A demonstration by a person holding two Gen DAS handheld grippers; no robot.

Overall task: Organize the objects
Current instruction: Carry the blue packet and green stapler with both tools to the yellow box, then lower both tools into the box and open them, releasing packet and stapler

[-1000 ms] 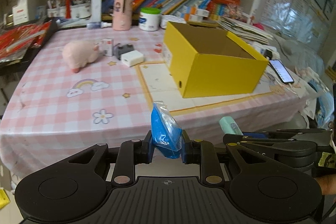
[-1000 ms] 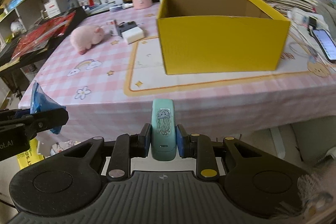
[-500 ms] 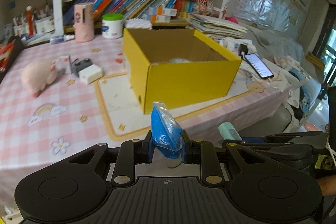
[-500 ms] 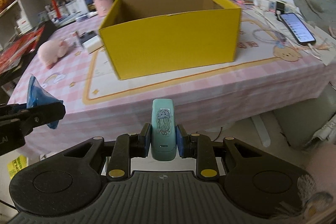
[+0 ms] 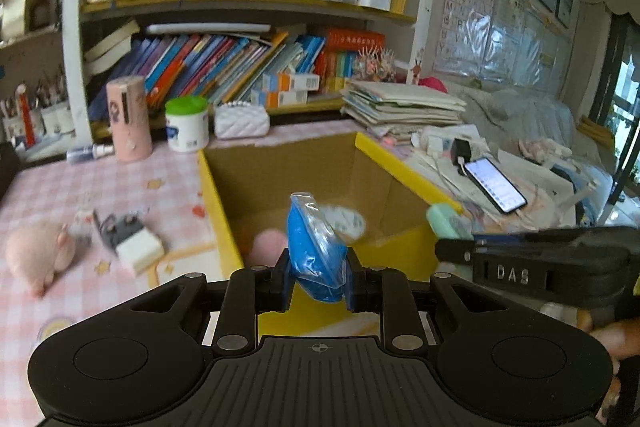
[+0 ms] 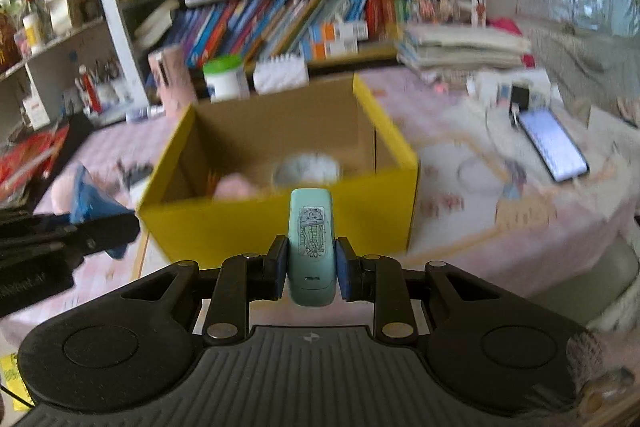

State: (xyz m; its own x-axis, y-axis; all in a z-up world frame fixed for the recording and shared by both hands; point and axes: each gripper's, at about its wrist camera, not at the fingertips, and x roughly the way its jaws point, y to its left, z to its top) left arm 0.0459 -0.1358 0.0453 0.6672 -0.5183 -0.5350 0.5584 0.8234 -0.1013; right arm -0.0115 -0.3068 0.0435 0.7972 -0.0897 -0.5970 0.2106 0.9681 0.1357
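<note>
My left gripper [image 5: 318, 281] is shut on a blue plastic-wrapped packet [image 5: 316, 247], held over the near wall of the open yellow box [image 5: 404, 175]. In the right wrist view my right gripper [image 6: 311, 275] is shut on a mint-green stapler-like case [image 6: 311, 243] with a jellyfish sticker, just short of the yellow box [image 6: 280, 223]. Inside the box lie a pink soft thing [image 5: 269, 243] and a round white item [image 6: 308, 169]. The right gripper's mint case [image 5: 442, 221] shows at the right of the left view; the blue packet [image 6: 86, 195] shows at the left of the right view.
On the pink checked tablecloth [image 5: 120, 187] left of the box lie a pink plush pig [image 5: 40, 255], a white block [image 5: 140, 251] and a grey item [image 5: 120, 225]. A phone [image 5: 494, 185] and paper stacks [image 5: 400, 103] are right of it. Crowded bookshelves [image 5: 240, 59] stand behind.
Both grippers have moved forward and up toward the yellow box, which is now much closer, and its inside has come into view. Each still holds its object.
</note>
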